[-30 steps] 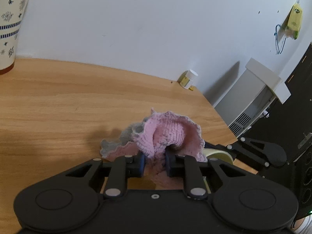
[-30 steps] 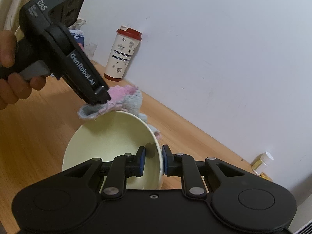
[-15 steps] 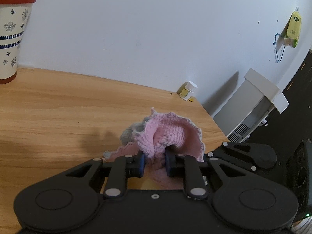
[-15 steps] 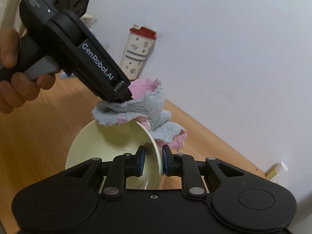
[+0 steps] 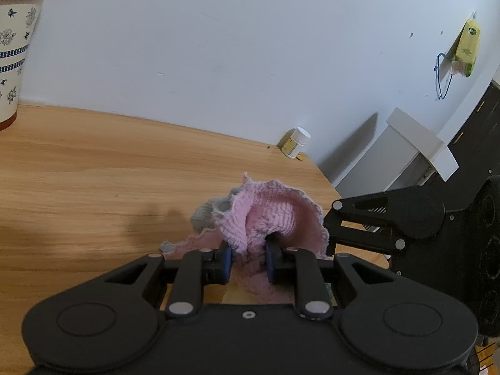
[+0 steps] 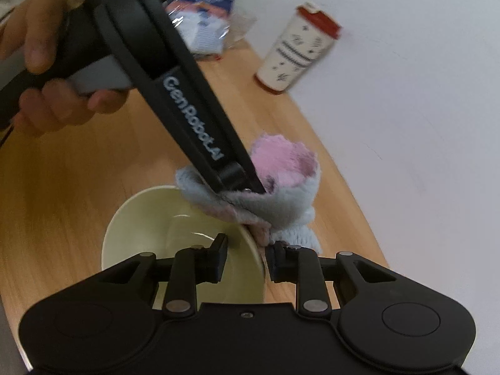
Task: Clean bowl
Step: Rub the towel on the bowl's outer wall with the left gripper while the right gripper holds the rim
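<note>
A pale yellow bowl [image 6: 156, 234] sits on the wooden table [image 6: 78, 156]. My left gripper [image 5: 247, 262] is shut on a pink and grey cloth [image 5: 268, 215]. In the right wrist view the left gripper [image 6: 240, 184] presses the cloth [image 6: 281, 181] against the bowl's far rim. My right gripper [image 6: 245, 259] straddles the bowl's near right rim with its jaws parted; the rim lies by the right finger. The bowl is hidden in the left wrist view.
A white paper cup with a red lid [image 6: 297, 53] stands by the wall, also in the left wrist view [image 5: 15, 50]. A plastic bag with blue and white contents [image 6: 203, 31] lies behind. A small pill bottle [image 5: 295, 142] stands near the table's far edge.
My right gripper's jaws have opened wider around the bowl's rim. The left gripper with the cloth has moved closer to me, over the bowl's rim. The right view has tilted.
</note>
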Demonstrator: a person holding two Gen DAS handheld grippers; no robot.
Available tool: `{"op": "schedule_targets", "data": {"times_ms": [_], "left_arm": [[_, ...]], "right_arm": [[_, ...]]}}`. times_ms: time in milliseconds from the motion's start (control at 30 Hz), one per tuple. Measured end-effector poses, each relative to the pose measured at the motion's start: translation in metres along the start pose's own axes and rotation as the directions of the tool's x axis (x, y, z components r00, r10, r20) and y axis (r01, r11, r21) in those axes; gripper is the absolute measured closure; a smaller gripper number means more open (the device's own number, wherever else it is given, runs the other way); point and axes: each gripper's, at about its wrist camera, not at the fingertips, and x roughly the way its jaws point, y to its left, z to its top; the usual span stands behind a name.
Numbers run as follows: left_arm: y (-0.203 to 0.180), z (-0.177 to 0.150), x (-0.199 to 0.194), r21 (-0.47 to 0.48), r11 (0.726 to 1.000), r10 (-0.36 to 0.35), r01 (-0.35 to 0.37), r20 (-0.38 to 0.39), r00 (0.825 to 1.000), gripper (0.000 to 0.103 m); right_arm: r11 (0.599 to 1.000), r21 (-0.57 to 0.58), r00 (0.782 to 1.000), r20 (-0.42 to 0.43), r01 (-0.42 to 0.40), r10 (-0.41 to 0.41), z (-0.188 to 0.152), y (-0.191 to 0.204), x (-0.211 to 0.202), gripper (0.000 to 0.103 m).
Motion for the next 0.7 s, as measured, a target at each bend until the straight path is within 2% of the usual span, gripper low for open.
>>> {"op": "schedule_targets", "data": {"times_ms": [167,300,467,533,700], "left_arm": [[0.000,0.000,-0.005,0.000,1.000,0.007,-0.007,0.023,1.000,0.084],[0.003,0.000,-0.011,-0.012,1.000,0.020,-0.020,0.040,0.999,0.084],[0.007,-0.001,-0.017,-0.024,0.999,0.044,-0.043,0.047,0.998,0.084],[0.009,-0.002,-0.019,-0.036,0.999,0.041,-0.039,0.042,0.998,0.084],[0.010,-0.002,-0.021,-0.046,0.998,0.047,-0.045,0.046,0.998,0.084]], "right_arm": [[1.000,-0.010,1.000,0.016,0.024,-0.024,-0.004,0.002,-0.004,0.088],[0.996,0.032,0.994,0.060,0.086,-0.088,-0.013,0.016,-0.012,0.090],[0.979,0.120,0.974,0.132,0.168,-0.183,-0.033,0.029,-0.021,0.092],[0.973,0.152,0.968,0.158,0.174,-0.197,-0.037,0.031,-0.021,0.092],[0.966,0.140,0.950,0.200,0.216,-0.241,-0.036,0.039,-0.019,0.092]]}}
